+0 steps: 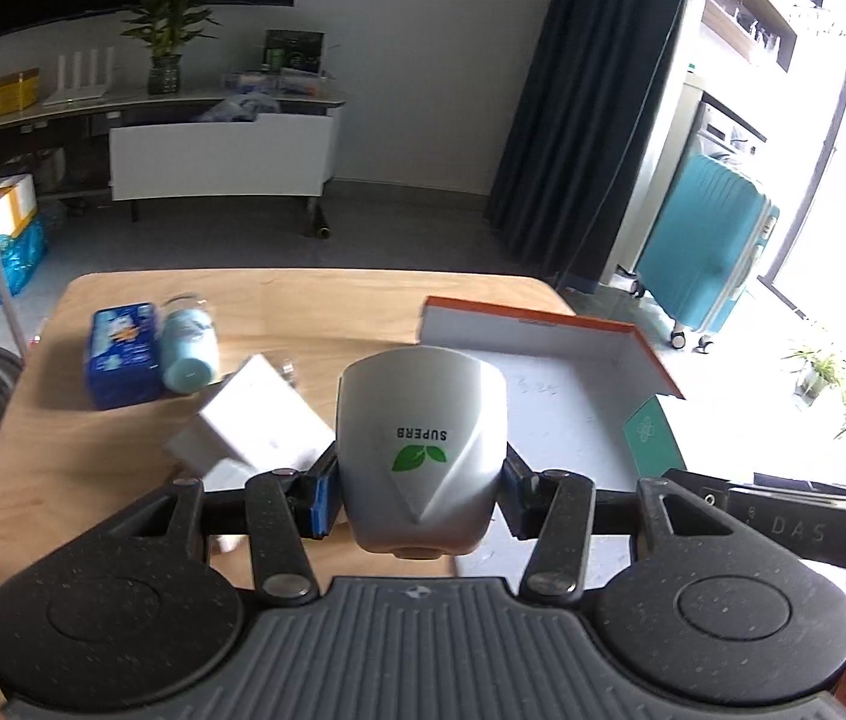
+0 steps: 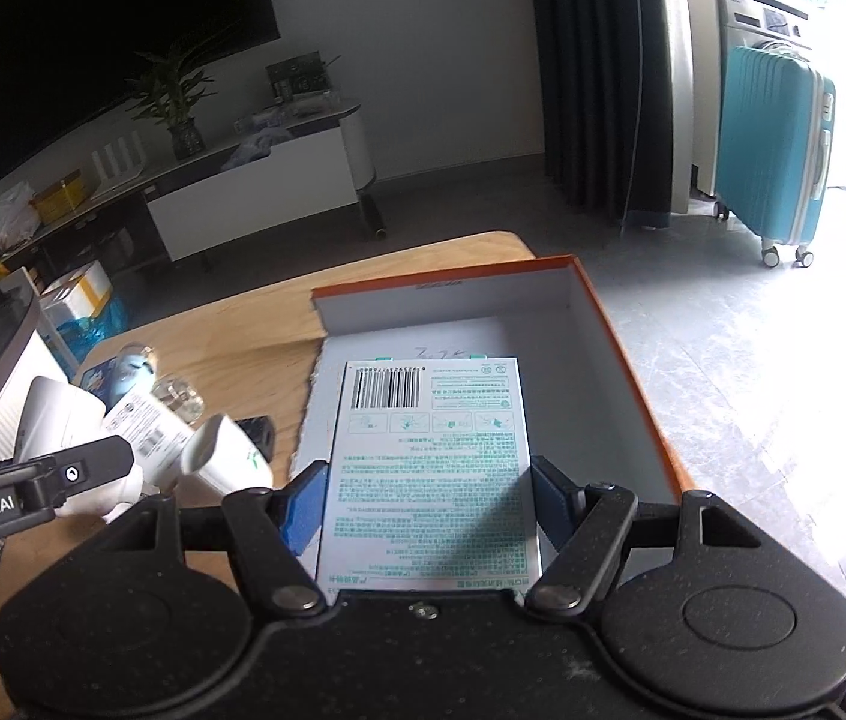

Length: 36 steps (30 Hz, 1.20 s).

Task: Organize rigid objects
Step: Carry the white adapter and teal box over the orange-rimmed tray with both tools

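My left gripper (image 1: 420, 495) is shut on a white tube with a green leaf and "SUPERB" print (image 1: 420, 444), held above the wooden table (image 1: 51, 468) beside an open orange-edged box (image 1: 543, 396). In the right wrist view that tube (image 2: 225, 459) shows at the left, still in the left gripper. My right gripper (image 2: 426, 507) is shut on a flat white packet with a barcode and green text (image 2: 432, 456), held over the open box (image 2: 609, 330). The blue pads press both long edges of the packet.
On the table's left lie a blue pack (image 1: 123, 354), a pale blue bottle (image 1: 189, 348) and a white box (image 1: 255, 420). A small glass bottle (image 2: 180, 399) sits near them. A teal suitcase (image 2: 774, 150) stands on the floor at the right.
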Motion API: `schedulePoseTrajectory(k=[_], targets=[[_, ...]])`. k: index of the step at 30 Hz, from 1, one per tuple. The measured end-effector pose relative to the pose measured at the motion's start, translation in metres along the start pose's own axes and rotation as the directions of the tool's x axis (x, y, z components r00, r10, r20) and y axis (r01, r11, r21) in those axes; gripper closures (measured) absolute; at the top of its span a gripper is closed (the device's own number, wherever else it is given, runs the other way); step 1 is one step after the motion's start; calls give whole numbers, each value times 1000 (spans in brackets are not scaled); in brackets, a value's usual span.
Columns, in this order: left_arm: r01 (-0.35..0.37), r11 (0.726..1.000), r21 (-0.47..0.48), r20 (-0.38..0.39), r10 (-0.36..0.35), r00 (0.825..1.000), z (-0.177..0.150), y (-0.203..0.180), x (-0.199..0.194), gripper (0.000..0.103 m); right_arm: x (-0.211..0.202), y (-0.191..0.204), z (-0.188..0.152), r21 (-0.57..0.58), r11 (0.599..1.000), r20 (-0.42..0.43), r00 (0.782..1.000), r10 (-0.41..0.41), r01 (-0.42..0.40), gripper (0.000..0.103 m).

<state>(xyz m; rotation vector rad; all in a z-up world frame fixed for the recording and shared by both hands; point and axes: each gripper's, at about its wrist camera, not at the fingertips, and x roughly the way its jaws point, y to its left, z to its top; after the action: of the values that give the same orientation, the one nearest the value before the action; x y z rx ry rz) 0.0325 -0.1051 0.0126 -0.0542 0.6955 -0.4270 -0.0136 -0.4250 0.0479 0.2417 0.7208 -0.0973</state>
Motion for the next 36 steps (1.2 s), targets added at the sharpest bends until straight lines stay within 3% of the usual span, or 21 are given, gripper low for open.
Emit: schedulePoseTrajectory(k=[9,36], targets=[[47,998,42,-40,-45,998,20,-27,35,52,6,-29,19,16,999,38,999,-31,30,20],[21,998,63,-60,-17,998,38,-59,83,52,59,-56,60,-18,1000,40,999,-16,16,20]])
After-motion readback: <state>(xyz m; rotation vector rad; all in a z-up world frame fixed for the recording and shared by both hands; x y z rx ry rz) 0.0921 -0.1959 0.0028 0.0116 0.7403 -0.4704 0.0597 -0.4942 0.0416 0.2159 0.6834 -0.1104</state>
